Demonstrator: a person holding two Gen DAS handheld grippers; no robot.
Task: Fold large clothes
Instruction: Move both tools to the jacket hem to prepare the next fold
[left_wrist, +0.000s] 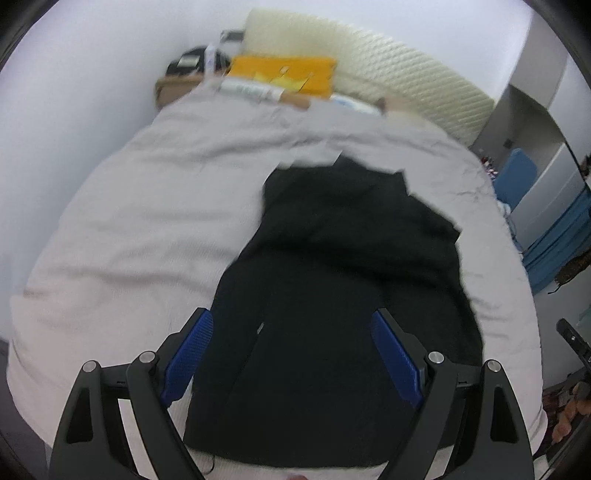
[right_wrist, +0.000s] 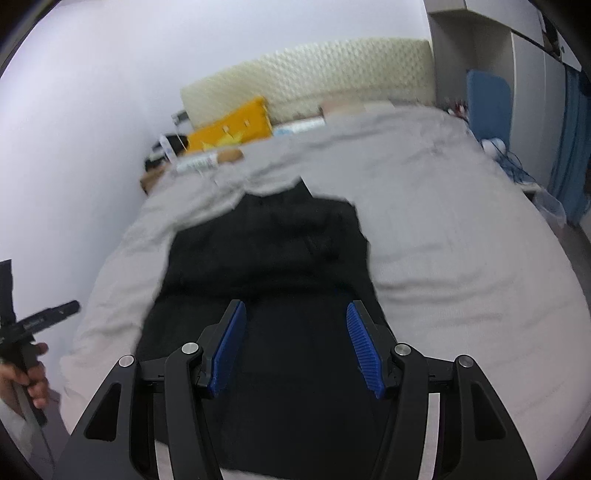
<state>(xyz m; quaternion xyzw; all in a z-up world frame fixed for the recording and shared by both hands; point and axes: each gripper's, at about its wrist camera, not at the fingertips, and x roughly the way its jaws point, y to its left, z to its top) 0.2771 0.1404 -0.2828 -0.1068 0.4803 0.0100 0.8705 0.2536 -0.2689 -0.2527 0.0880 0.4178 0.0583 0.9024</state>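
A large black garment (left_wrist: 332, 280) lies lengthwise on the grey bed cover (left_wrist: 147, 221), with its far part folded over in bulky layers. A zip pull shows near its front. My left gripper (left_wrist: 291, 315) hovers above the near end of the garment, blue pads wide apart and nothing between them. In the right wrist view the same black garment (right_wrist: 280, 266) lies on the grey bed cover (right_wrist: 443, 240). My right gripper (right_wrist: 295, 306) hangs over its near half, jaws partly apart and empty. The left gripper (right_wrist: 48, 315), held by a hand (right_wrist: 26, 376), shows at the left edge.
A cream quilted headboard (right_wrist: 332, 74) and a yellow cushion (right_wrist: 232, 125) stand at the far end of the bed. A white wall (right_wrist: 92, 110) runs along the left side. A blue chair (right_wrist: 487, 99) and a grey wardrobe (right_wrist: 535, 74) stand beyond the right side.
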